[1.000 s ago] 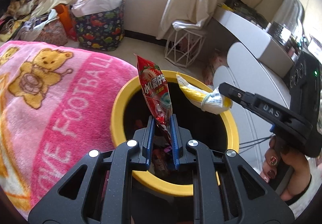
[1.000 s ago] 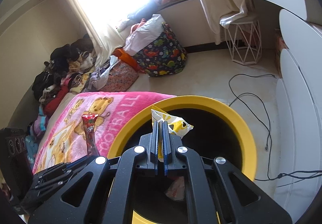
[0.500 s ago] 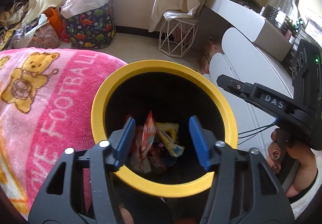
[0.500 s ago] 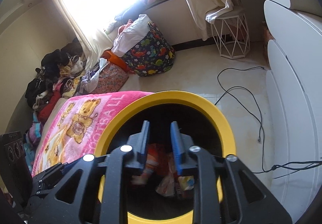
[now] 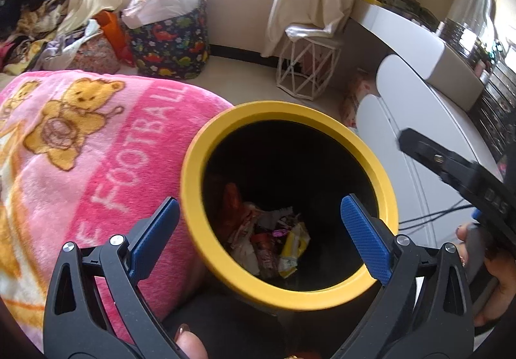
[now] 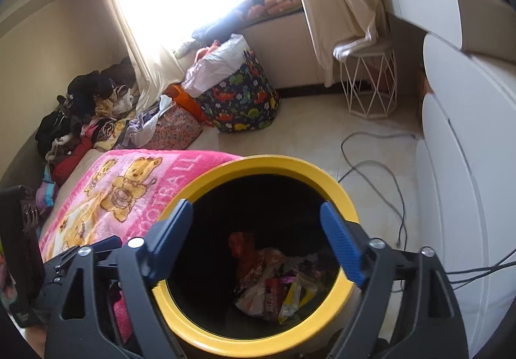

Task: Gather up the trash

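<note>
A black bin with a yellow rim stands beside the bed. Several crumpled wrappers lie at its bottom, among them a red one and a yellow one. My left gripper hovers over the bin's mouth, its jaws opening wide with nothing between them. My right gripper hangs above the same opening, jaws also opening and empty. In the left wrist view the right gripper's black body shows at the right edge, held by a hand.
A pink bear blanket covers the bed left of the bin. White curved cabinets stand to the right, with cables on the floor. A dinosaur-print bag and a wire stool sit farther back.
Both grippers opened. The red wrapper fell from the left one and the yellow wrapper from the right one into the bin.
</note>
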A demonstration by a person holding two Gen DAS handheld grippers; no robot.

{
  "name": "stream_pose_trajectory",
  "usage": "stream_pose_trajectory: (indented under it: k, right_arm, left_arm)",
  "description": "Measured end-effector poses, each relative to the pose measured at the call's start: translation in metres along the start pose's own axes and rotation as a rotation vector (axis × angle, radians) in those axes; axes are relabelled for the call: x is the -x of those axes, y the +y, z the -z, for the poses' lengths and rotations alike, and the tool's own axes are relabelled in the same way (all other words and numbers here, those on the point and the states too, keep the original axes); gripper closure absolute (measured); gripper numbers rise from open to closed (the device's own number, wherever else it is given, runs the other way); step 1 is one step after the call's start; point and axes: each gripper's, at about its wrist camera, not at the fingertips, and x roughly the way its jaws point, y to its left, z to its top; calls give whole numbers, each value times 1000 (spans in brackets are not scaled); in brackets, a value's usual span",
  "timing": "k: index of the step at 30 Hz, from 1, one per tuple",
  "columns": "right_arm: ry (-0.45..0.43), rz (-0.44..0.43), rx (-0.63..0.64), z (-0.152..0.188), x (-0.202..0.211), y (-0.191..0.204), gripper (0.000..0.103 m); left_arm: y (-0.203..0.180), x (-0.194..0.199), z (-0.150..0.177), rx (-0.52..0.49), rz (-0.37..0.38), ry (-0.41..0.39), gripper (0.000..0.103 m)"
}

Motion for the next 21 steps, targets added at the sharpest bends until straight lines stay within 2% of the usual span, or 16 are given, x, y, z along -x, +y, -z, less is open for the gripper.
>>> stream_pose_trajectory:
  k: [6, 13, 21]
  right_arm:
    - [-70, -2, 53, 5, 16, 20, 7]
    - [-180, -1, 111, 19, 32, 47, 7]
    - [-307, -1, 165, 40, 52, 75, 7]
  left_arm:
    - [19, 22, 2, 48, -41, -70, 11]
    - [48, 60, 6, 92, -84, -167, 11]
    - [65, 101, 27, 49, -169, -256, 11]
